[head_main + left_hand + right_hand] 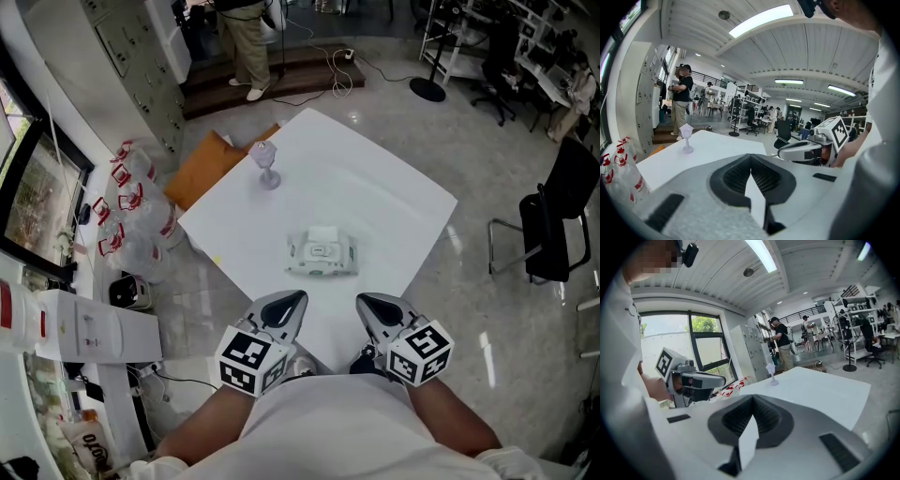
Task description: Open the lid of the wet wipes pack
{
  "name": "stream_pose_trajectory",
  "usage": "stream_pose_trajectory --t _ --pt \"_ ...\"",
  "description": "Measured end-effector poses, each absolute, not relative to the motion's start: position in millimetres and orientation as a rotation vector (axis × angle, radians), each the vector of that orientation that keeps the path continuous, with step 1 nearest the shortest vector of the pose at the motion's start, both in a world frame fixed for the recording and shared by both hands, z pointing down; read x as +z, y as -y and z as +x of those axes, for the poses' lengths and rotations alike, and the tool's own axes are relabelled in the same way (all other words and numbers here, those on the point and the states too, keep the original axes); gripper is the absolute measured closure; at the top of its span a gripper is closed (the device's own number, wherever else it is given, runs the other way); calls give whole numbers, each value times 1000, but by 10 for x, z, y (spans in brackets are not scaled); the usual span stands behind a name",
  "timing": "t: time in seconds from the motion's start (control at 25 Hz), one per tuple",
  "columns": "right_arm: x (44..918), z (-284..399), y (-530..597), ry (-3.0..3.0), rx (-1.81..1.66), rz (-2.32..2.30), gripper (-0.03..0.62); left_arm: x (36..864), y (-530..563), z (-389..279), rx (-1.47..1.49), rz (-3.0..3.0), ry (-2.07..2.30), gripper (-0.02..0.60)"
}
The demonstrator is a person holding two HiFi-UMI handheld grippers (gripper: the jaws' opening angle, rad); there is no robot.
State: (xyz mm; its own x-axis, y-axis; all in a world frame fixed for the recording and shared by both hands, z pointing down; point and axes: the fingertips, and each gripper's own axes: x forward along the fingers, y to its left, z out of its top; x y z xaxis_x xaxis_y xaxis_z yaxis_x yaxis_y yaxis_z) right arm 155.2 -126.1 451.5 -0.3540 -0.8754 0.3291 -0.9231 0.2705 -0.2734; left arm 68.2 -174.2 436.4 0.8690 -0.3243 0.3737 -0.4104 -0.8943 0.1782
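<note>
Head view: wet wipes pack [322, 255] lies by the near edge of the worktop [394, 197]. It is light, soft and probably slippery, so hold the pack down and pry the stiff lid [323, 249] at its lip. Left tool [296, 298] and right tool [364, 301] are clenched and empty.

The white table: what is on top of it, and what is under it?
On the table are a wet wipes pack and a small purple figure, near the far corner. A brown board shows past its edge; the table covers everything under it.

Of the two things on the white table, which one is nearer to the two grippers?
The wet wipes pack, lying flat near the middle of the table. The small purple lantern figure stands upright farther off, near the far edge.
</note>
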Motion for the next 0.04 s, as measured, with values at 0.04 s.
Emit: stream_pose_trajectory --t 0.04 --pt "4516 1553 1260 2412 643 1716 589 4365 1743 682 494 2790 558 580"
